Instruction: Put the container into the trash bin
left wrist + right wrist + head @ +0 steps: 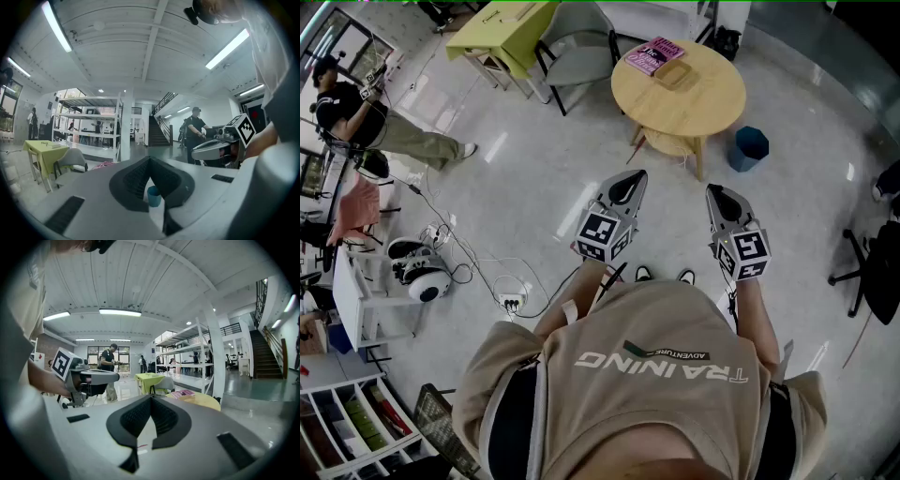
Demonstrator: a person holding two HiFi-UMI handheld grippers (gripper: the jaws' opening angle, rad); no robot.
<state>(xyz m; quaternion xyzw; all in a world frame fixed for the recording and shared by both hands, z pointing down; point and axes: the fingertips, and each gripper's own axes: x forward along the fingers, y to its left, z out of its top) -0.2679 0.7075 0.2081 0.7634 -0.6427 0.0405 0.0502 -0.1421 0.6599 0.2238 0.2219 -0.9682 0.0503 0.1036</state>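
Blue bin (751, 147) beside round table (705, 92)

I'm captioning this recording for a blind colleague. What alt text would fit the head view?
Seen from above, a person holds the left gripper and right gripper out front, both empty, toward a round table bearing a pink book and a tan container. A blue trash bin stands on the floor beside the table.

Round table (712, 105): pale wood, with a pink magazine (653, 55) near its far edge.
Grey chair (581, 58): between the round table and a yellow-green table (502, 33).
Floor (534, 187): 1 white power strip (511, 301) (cables (469, 258) trail left).
Person (356, 117): dark top, far left.
Office chair (877, 272): black, at the right edge.
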